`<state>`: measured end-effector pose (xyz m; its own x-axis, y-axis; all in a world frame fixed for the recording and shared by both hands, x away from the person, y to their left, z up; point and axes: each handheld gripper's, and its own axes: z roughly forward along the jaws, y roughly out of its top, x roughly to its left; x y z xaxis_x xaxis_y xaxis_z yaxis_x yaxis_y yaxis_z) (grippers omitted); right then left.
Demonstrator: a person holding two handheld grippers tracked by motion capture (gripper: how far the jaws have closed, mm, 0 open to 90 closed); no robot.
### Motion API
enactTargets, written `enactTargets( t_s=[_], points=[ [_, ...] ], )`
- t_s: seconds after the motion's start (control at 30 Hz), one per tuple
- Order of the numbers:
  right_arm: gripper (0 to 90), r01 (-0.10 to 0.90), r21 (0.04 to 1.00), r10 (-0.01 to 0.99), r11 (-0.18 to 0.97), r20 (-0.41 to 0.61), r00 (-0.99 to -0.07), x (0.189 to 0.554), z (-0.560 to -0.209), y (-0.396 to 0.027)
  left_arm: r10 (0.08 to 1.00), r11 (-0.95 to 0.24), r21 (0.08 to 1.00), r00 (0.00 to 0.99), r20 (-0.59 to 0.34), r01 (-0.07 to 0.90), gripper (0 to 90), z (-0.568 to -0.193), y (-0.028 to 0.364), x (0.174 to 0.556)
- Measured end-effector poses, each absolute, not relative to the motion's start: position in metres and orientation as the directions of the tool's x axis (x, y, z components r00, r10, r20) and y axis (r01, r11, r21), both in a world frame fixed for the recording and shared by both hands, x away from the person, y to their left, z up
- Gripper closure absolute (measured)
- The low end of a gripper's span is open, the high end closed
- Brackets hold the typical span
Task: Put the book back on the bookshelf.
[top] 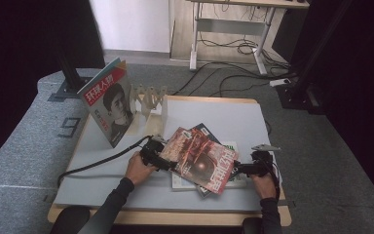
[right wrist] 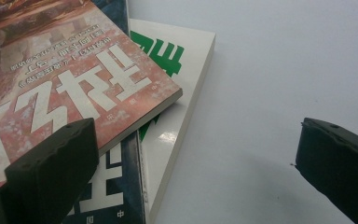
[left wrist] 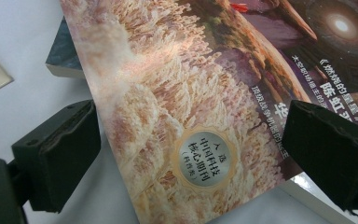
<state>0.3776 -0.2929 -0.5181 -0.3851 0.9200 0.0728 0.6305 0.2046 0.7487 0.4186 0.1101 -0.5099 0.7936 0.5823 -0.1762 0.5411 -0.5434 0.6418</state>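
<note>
I am looking down at a pale grey table (top: 233,114) standing on grey carpet, with desk legs and cables behind it. In the high view, a red magazine (top: 199,158) is lying on top of a small stack at the table's near middle, and a portrait magazine (top: 108,100) is standing propped in a wooden rack (top: 151,100) at the far left. My left tongs (top: 158,157) are sitting at the red magazine's left edge, and my right tongs (top: 243,168) at its right corner.

In the left gripper view, the left tongs (left wrist: 186,149) are gaping wide, straddling the magazine's (left wrist: 205,93) corner without pinching it.

In the right gripper view, the right tongs (right wrist: 196,163) are also spread wide, holding nothing; the magazine (right wrist: 74,88) is lying over a dark book (right wrist: 116,186) and a white book (right wrist: 177,93).
</note>
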Motion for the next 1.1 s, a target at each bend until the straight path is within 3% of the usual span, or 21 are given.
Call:
enactTargets(
  t_s=[0.7,0.9,1.1],
  points=[
    [0.0,0.635,0.752,0.932,0.179,0.078,-0.355,0.401,-0.519,-0.290,0.547,-0.636,0.587,0.829,-0.116,0.502,0.0,-0.513,0.113,0.379],
    [0.0,0.622,0.762,0.931,0.181,0.070,-0.357,0.395,-0.517,-0.288,0.557,-0.625,0.615,0.827,-0.082,0.481,3.1,-0.504,0.120,0.383],
    [0.0,0.599,0.779,0.913,0.186,0.089,-0.398,0.384,-0.510,-0.280,0.545,-0.578,0.664,0.830,-0.118,0.474,2.9,-0.496,0.121,0.393]
  ],
)
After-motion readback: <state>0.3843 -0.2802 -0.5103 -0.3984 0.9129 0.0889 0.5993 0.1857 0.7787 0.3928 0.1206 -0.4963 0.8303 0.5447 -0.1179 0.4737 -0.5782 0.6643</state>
